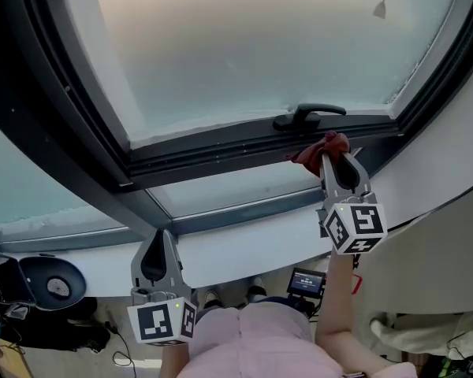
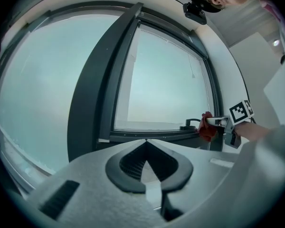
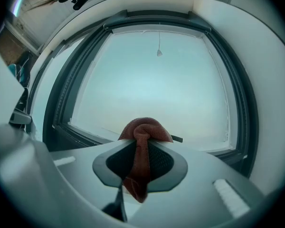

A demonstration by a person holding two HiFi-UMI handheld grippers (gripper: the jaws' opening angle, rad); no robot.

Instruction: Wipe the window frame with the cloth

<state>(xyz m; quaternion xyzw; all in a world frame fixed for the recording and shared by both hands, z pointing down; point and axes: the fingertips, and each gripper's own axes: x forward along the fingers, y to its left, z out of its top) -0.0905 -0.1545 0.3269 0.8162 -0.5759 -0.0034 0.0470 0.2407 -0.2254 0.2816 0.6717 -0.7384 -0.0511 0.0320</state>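
Head view: your right gripper [image 1: 332,157] sits right of centre, clenched on the red cloth [image 1: 317,153]. The cloth's bunched end is pressed against the bottom rail of the dark window frame [image 1: 213,154], just below the black handle [image 1: 309,117] (the wad bulges out over the jaw tips).

Right gripper view confirms the grasp. The cloth runs down between the two jaws and is pinched there, with a knot-like wad above the tips. A loose tail hangs beneath them at lower centre of the frame.

Your left gripper [image 1: 159,242] is at lower left of the head view, well apart from the cloth. Its tips point up toward the pale ledge [image 1: 244,246] under the frame. Left gripper view: jaws closed tip to tip, with nothing caught between them. At that view's right edge you can see the right gripper and cloth at the frame's lower rail, beside the handle.

Writing: each marker cube [image 1: 355,227] carries black-and-white square code patterns. A small screen [image 1: 306,281] at lower centre of the head view glows with characters too small to read. A cord pull [image 1: 380,9] hangs at upper right against the frosted pane [image 1: 244,46].
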